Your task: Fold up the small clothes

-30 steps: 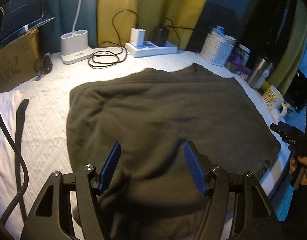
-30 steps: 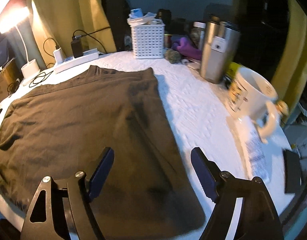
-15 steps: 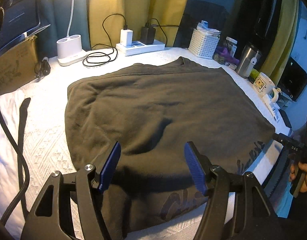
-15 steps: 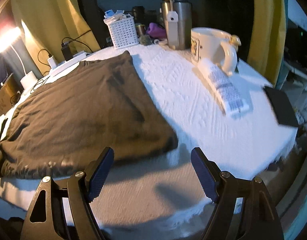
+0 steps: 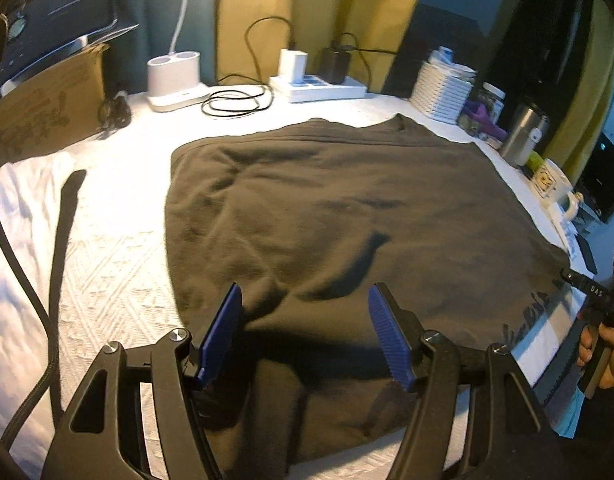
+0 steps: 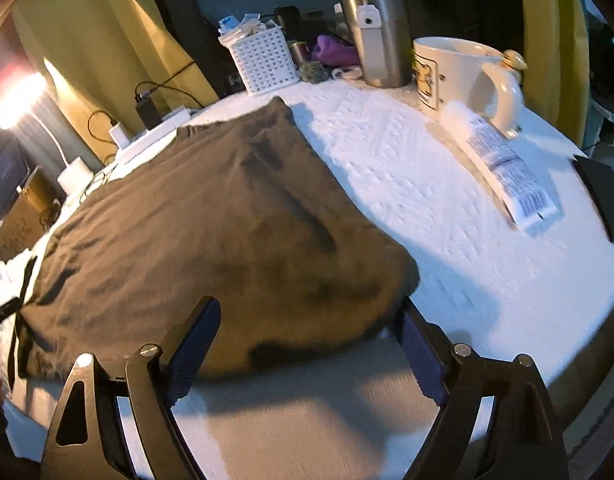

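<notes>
The left gripper (image 5: 305, 330) hovers over the near left part of a dark brown garment (image 5: 347, 216) spread flat on the white quilted bed (image 5: 107, 264), its blue fingers (image 5: 223, 330) spread wide and gripping nothing. To the right, the right gripper (image 6: 307, 352) is likewise released, fingers (image 6: 193, 346) wide apart, the garment's (image 6: 211, 216) near right corner lying between them; contact cannot be told.
</notes>
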A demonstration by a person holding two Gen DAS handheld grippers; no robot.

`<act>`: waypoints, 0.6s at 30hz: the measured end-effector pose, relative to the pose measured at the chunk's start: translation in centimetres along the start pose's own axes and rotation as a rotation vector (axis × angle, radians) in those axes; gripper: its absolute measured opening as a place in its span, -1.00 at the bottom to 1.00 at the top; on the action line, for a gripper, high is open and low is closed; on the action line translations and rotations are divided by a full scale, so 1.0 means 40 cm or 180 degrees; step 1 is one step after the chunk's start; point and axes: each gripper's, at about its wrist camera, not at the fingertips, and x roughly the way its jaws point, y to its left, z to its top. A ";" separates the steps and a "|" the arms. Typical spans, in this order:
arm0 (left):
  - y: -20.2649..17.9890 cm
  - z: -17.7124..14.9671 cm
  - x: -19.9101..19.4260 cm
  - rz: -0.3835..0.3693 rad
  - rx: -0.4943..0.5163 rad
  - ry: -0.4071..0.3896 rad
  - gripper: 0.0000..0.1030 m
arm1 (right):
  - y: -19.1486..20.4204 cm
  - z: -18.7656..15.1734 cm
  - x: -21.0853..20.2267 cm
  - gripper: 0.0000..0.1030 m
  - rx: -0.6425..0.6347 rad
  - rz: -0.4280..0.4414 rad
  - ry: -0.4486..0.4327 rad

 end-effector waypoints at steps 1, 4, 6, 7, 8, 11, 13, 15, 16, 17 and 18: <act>0.006 0.001 0.004 0.0017 -0.0024 0.0015 0.28 | 0.005 0.008 0.008 0.70 0.0004 0.0009 -0.0013; 0.023 0.007 0.017 0.0063 -0.0086 0.0046 0.28 | 0.022 0.035 0.040 0.70 0.0004 0.0072 -0.0026; 0.034 0.013 0.022 0.0099 -0.0122 0.0047 0.28 | 0.034 0.057 0.064 0.70 0.0000 0.0091 -0.0053; 0.039 0.016 0.024 0.0113 -0.0137 0.0046 0.28 | 0.040 0.066 0.075 0.70 -0.0008 0.0102 -0.0062; 0.044 0.020 0.026 0.0130 -0.0153 0.0046 0.28 | 0.044 0.074 0.083 0.70 -0.0018 0.0107 -0.0062; 0.055 0.033 0.034 0.0177 -0.0185 0.0050 0.28 | 0.068 0.100 0.114 0.48 -0.0123 0.0187 -0.0042; 0.058 0.040 0.040 0.0187 -0.0195 0.0060 0.28 | 0.080 0.115 0.134 0.23 -0.0182 0.0136 -0.0041; 0.058 0.050 0.046 0.0205 -0.0190 0.0062 0.28 | 0.088 0.130 0.151 0.05 -0.0237 0.0072 -0.0027; 0.058 0.055 0.048 0.0209 -0.0188 0.0056 0.28 | 0.087 0.135 0.155 -0.02 -0.0229 0.0089 -0.0018; 0.058 0.060 0.051 0.0213 -0.0184 0.0048 0.28 | 0.085 0.143 0.162 -0.22 -0.0238 0.0093 0.0002; 0.057 0.066 0.056 0.0229 -0.0179 0.0048 0.28 | 0.083 0.147 0.166 -0.46 -0.0258 0.0084 0.0010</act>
